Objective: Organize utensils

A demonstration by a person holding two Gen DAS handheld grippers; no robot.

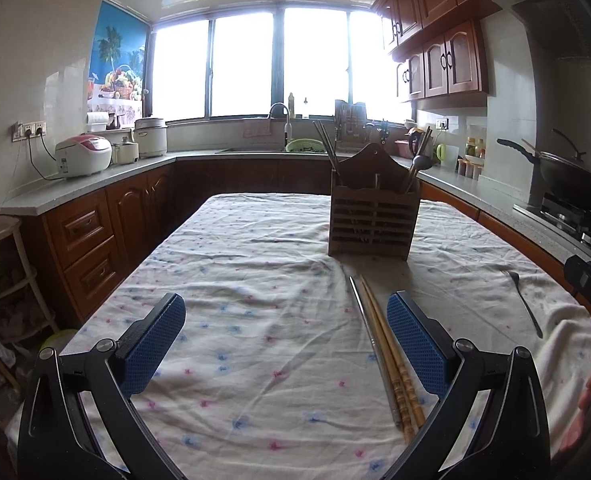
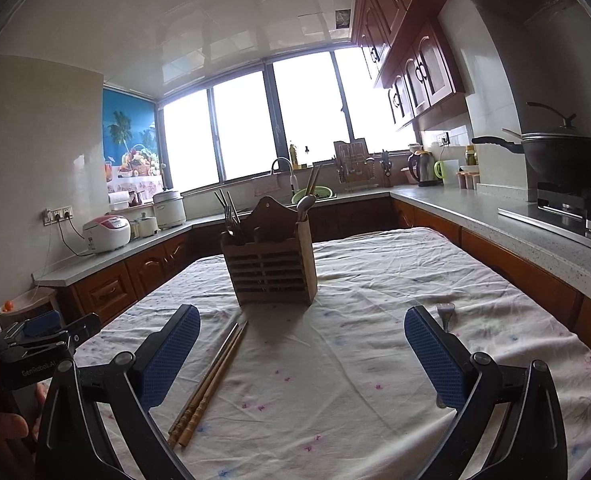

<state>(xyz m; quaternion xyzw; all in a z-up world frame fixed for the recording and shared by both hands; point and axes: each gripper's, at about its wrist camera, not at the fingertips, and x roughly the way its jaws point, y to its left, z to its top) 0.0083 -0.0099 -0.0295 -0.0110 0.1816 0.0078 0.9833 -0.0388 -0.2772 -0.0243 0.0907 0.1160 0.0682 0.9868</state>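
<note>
Wooden utensil holder (image 1: 371, 220) already holds some cutlery; chopsticks (image 1: 387, 352) and a fork (image 1: 525, 302) lie loose on the cloth-covered desk (image 1: 255, 320). Left claw (image 1: 285, 344) and right claw (image 2: 301, 360) gape wide, empty.

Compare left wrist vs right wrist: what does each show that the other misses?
Left wrist only: the fork's whole length on the cloth, and a metal chopstick beside the wooden chopsticks. Right wrist only: forks standing in the holder, and the left gripper at frame edge. Both: holder, wooden chopsticks, tablecloth, wok, open jaws.
</note>
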